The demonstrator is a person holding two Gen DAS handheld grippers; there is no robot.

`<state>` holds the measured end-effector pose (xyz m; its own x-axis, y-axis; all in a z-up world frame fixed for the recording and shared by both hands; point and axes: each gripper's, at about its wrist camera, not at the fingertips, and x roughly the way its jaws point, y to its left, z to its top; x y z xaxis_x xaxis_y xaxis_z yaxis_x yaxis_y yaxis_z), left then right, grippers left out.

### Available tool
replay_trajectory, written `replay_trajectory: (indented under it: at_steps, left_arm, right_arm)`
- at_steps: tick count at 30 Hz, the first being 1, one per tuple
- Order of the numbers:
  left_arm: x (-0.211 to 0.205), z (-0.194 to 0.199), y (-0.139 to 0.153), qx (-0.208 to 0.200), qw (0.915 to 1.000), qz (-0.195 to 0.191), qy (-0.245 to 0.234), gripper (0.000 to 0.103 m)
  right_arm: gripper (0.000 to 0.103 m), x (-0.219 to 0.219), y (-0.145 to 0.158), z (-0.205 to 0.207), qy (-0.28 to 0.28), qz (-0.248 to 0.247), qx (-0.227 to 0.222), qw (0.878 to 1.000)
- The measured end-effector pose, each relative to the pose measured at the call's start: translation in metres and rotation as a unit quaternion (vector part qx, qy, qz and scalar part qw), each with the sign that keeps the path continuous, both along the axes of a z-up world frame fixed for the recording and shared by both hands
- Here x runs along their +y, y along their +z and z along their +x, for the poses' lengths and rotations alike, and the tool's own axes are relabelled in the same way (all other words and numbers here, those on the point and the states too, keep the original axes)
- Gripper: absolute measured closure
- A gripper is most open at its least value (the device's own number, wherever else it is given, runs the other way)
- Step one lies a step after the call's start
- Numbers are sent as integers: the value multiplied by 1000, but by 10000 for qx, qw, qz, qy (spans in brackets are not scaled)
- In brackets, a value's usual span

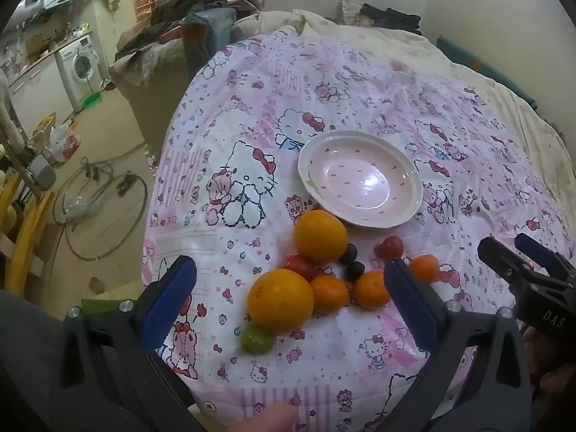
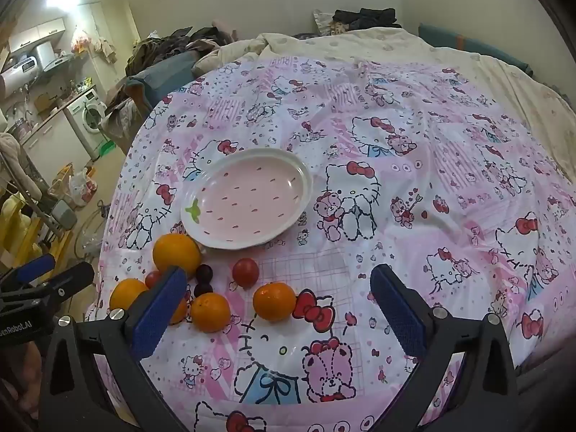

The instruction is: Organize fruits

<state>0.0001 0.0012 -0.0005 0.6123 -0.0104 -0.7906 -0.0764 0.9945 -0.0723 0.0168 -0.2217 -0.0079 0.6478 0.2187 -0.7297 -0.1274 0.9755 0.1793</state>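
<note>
A pink strawberry-pattern plate (image 1: 360, 178) (image 2: 248, 198) lies bare on the Hello Kitty sheet. Just in front of it sits a cluster of fruit: two large oranges (image 1: 320, 235) (image 1: 280, 300), three tangerines (image 1: 370, 289), two red tomatoes (image 1: 390, 246), two dark plums (image 1: 354, 270) and a green tomato (image 1: 257, 340). My left gripper (image 1: 288, 264) hovers open above the cluster, holding nothing. My right gripper (image 2: 279, 273) hangs open over a tangerine (image 2: 274, 300) and a red tomato (image 2: 245, 270), also holding nothing. Its left finger hides part of one tangerine.
The sheet (image 2: 396, 144) covers a bed whose left edge drops to a floor with cables (image 1: 100, 194), bags and a washing machine (image 1: 81, 68). Piled clothes (image 1: 180, 18) lie beyond the bed's far left corner. Each gripper shows in the other's view (image 1: 504, 243) (image 2: 66, 266).
</note>
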Motion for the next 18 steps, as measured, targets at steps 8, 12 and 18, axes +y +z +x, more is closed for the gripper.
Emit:
replay_trajectory:
  at_steps: [8,12,18]
  left_arm:
    - [-6,0,-1,-23,9998,194,-6,0]
    - [-1,1,-1,27,10000,89,-5,0]
    - [1,2,-4,53,10000,54,17,0]
  right_arm:
    - [0,0,1,0,17,-27,-26,10000]
    - [0,1,4,1,4,-20,-51,10000]
    - [0,1,3,-1,10,-4,-75,10000]
